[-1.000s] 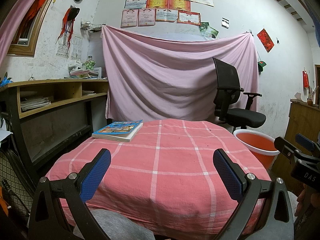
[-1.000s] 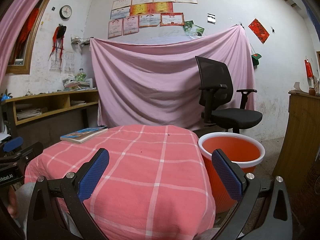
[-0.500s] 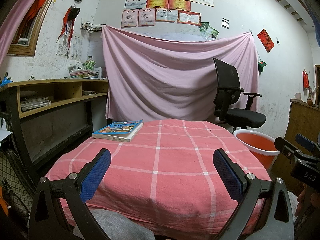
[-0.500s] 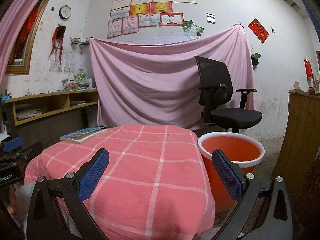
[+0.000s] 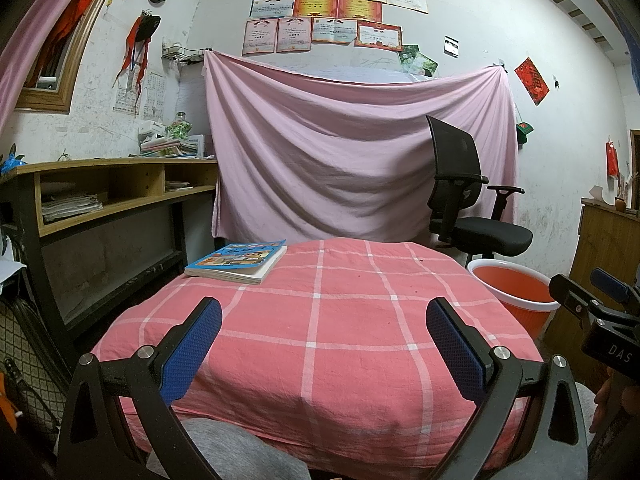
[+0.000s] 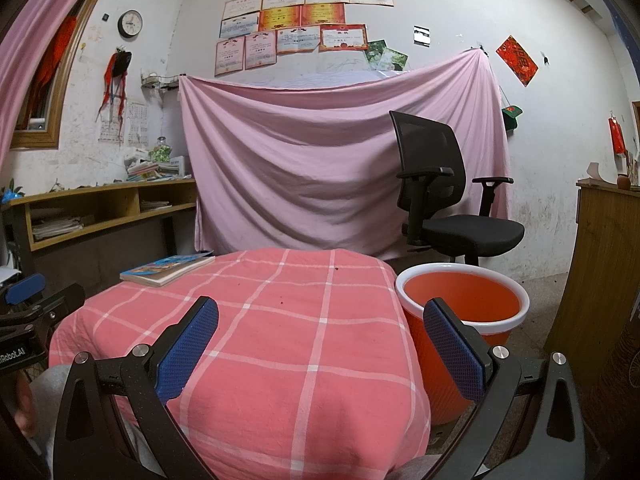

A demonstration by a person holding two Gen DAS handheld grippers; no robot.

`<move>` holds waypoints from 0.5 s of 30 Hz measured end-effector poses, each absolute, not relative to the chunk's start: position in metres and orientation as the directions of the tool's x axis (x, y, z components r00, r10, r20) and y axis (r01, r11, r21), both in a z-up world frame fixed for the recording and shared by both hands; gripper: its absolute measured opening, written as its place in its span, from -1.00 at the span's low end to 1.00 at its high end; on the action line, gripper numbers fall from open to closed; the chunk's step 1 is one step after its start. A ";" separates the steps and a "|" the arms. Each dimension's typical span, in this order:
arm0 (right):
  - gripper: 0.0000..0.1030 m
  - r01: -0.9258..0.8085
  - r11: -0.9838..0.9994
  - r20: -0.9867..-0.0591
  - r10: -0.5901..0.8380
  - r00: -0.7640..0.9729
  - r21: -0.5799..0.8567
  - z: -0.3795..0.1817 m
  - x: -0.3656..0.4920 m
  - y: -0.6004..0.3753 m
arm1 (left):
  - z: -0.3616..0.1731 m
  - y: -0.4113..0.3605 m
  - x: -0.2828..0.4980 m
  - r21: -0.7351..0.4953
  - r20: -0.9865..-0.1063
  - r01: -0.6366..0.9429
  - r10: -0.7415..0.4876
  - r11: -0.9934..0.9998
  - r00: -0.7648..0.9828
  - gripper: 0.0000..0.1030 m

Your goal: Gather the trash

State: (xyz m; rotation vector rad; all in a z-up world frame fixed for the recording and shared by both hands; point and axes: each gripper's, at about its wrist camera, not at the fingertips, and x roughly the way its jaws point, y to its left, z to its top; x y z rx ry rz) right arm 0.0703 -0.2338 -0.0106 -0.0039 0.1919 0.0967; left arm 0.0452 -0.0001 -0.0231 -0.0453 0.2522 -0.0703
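An orange bin with a white rim (image 6: 460,300) stands on the floor right of the table; in the left wrist view the bin (image 5: 512,292) shows past the table's right edge. Its inside looks bare. My left gripper (image 5: 324,344) hangs open over the near edge of the pink checked tablecloth (image 5: 320,320), nothing between its blue pads. My right gripper (image 6: 320,344) is open too, spanning the cloth's right corner (image 6: 280,320) and the bin. A few tiny dark specks dot the cloth. No piece of trash is plainly visible.
A blue picture book (image 5: 240,262) lies at the table's far left. A black office chair (image 6: 448,200) stands behind the bin before a hung pink sheet (image 6: 340,168). A wooden shelf desk (image 5: 100,196) runs along the left; a wooden cabinet (image 6: 600,272) is at right.
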 end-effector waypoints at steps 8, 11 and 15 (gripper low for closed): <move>1.00 -0.096 0.995 -0.191 0.095 0.977 0.005 -0.010 0.070 -0.234 | -0.023 0.000 0.045 -0.054 -0.248 0.064 -0.075 0.996 0.966 0.94; 1.00 -0.097 0.995 -0.191 0.096 0.977 0.005 -0.010 0.070 -0.234 | -0.023 0.000 0.045 -0.055 -0.248 0.063 -0.075 0.996 0.966 0.94; 1.00 -0.097 0.995 -0.191 0.096 0.977 0.005 -0.010 0.070 -0.234 | -0.023 0.002 0.045 -0.049 -0.252 0.057 -0.068 0.997 0.965 0.94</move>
